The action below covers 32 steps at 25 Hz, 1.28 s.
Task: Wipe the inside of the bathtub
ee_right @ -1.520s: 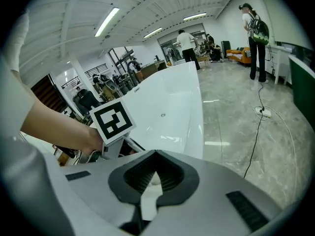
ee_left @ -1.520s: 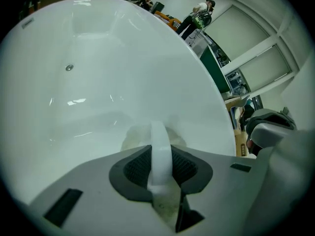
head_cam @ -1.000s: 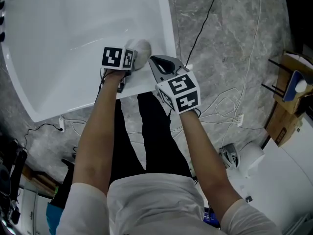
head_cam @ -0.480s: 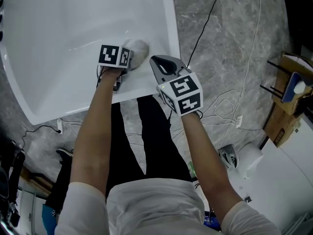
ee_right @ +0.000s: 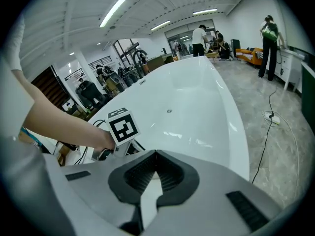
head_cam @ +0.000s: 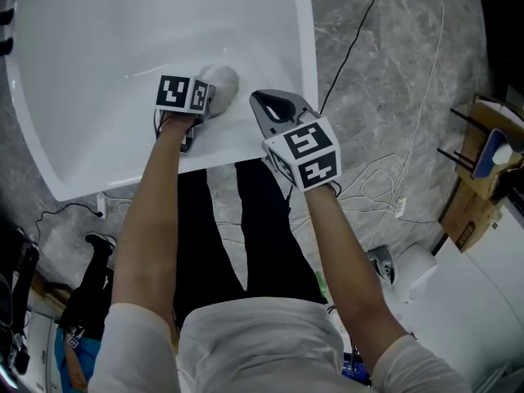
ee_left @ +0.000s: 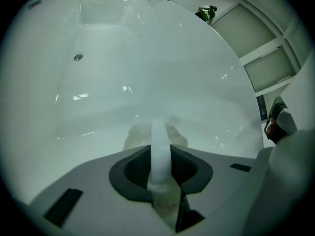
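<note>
The white bathtub (head_cam: pixel 98 64) fills the upper left of the head view. My left gripper (head_cam: pixel 208 93) is shut on a pale cloth (head_cam: pixel 221 81) and presses it against the tub's inner wall near the front rim. In the left gripper view the cloth (ee_left: pixel 170 133) bulges past the left gripper (ee_left: pixel 159 149), with the tub's basin (ee_left: pixel 147 73) and a small round fitting (ee_left: pixel 78 57) beyond. My right gripper (head_cam: pixel 259 102) hovers over the tub's rim beside the left one, shut and empty. The right gripper (ee_right: pixel 155 155) view shows its jaws closed above the bathtub (ee_right: pixel 197 107).
Cables (head_cam: pixel 409 72) trail over the grey marble floor (head_cam: pixel 377 97) right of the tub. A cardboard box (head_cam: pixel 471 211) and a white roll (head_cam: pixel 417 264) stand at the right. The person's legs are against the tub's front edge. People (ee_right: pixel 270 48) stand far behind the tub.
My left gripper has slid the cloth leftward along the tub wall, farther from the right rim. The right gripper has stayed about where it was, still shut.
</note>
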Motion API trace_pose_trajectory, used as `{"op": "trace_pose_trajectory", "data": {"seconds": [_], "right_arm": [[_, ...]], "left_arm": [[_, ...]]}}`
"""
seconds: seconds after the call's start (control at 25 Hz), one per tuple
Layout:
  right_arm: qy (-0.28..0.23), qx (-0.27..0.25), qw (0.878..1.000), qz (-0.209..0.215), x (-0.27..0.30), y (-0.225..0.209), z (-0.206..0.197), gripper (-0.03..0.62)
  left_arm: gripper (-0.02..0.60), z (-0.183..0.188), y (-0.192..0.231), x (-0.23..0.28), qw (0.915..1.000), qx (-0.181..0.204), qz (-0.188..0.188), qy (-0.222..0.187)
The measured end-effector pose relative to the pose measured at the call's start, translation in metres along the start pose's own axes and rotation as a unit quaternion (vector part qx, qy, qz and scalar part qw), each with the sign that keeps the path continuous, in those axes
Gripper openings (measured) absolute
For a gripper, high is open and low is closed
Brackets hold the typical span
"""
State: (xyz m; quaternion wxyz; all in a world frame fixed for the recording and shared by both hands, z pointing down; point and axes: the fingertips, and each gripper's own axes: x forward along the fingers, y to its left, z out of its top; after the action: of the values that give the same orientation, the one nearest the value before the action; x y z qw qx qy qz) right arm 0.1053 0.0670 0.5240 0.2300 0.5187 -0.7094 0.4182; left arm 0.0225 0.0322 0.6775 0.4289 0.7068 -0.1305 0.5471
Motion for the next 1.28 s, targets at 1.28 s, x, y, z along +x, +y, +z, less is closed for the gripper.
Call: {"op": "trace_pose_trajectory", "data": {"seconds": [1.28], "right_arm": [[0.089,-0.103,0.988,0.074,0.139,0.100,0.008,0.018]], "left_arm": [[0.100,-0.051,0.139,-0.067,0.9994,-0.023,0.022,0.011]]}}
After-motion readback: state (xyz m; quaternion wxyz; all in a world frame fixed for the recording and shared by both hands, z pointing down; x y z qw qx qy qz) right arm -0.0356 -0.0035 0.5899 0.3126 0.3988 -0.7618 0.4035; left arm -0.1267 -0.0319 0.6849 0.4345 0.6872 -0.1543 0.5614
